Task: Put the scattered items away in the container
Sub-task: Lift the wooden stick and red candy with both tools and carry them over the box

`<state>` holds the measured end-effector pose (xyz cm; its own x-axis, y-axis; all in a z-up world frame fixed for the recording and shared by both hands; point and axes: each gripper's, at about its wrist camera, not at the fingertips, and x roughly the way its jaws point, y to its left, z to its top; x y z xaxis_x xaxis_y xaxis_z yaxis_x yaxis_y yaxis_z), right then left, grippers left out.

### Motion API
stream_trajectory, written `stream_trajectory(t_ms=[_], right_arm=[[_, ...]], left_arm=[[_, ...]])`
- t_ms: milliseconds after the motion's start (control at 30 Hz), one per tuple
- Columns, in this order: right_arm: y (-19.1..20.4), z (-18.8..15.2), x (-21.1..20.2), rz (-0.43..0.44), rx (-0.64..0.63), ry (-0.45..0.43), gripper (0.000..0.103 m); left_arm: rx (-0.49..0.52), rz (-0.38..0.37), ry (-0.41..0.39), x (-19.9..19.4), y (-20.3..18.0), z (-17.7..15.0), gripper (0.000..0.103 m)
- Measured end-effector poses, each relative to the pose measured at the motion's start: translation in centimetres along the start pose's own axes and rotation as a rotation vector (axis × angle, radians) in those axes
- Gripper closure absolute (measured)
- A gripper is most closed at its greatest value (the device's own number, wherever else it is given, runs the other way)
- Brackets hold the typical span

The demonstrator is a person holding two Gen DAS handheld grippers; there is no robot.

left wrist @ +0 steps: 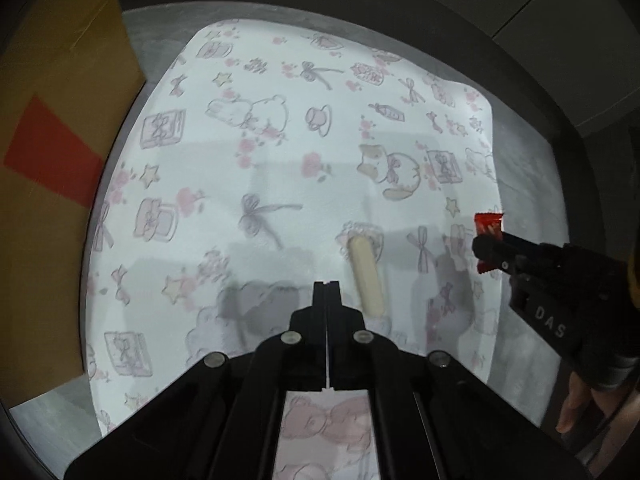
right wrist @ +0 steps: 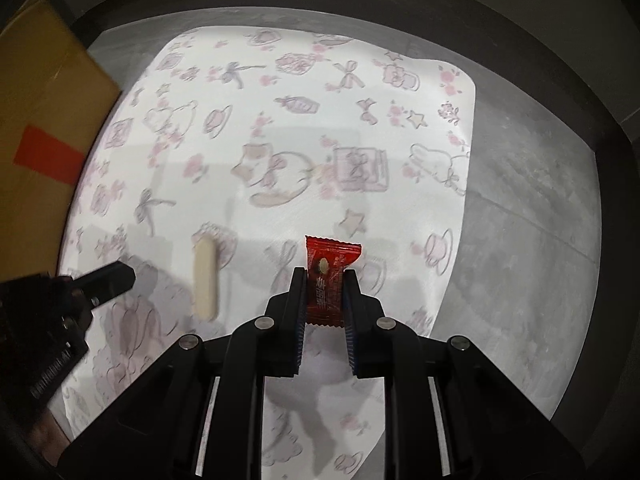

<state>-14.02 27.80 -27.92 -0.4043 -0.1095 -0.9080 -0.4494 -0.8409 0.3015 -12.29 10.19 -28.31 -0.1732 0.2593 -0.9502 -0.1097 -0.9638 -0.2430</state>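
A red candy wrapper hangs above the patterned cloth, pinched between the pads of my right gripper, which is shut on it; the same red candy wrapper shows at the right gripper in the left wrist view. A cream oblong stick lies on the cloth just right of my left gripper, whose fingers are shut together with nothing between them. In the right wrist view the cream stick lies between the left gripper and the right one. A brown cardboard box stands at the left.
A white cloth printed with bows, bears and stars covers a grey tabletop. The cardboard box with a red tape strip borders the cloth's left side. A dark table rim runs along the far side. A hand holds the right gripper.
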Motion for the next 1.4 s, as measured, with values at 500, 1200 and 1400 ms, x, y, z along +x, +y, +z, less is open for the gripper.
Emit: stream_trajectory(t_ms=[500, 1200, 1400], right_arm=[[-3.9, 1.1, 1.3, -0.017, 0.084, 0.014, 0.086], [-1.8, -0.4, -0.7, 0.048, 0.078, -0.053, 0.086], [1.3, -2.4, -3.2, 0.122, 0.098, -0.121, 0.086]], left_arm=[[0.075, 0.102, 0.128, 6.1, -6.2, 4.3, 0.066], [0.204, 0.167, -0.043, 0.1, -3.9, 2.9, 0.087], [0.254, 0.175, -0.136, -3.3, -2.9, 1.8, 0.087]])
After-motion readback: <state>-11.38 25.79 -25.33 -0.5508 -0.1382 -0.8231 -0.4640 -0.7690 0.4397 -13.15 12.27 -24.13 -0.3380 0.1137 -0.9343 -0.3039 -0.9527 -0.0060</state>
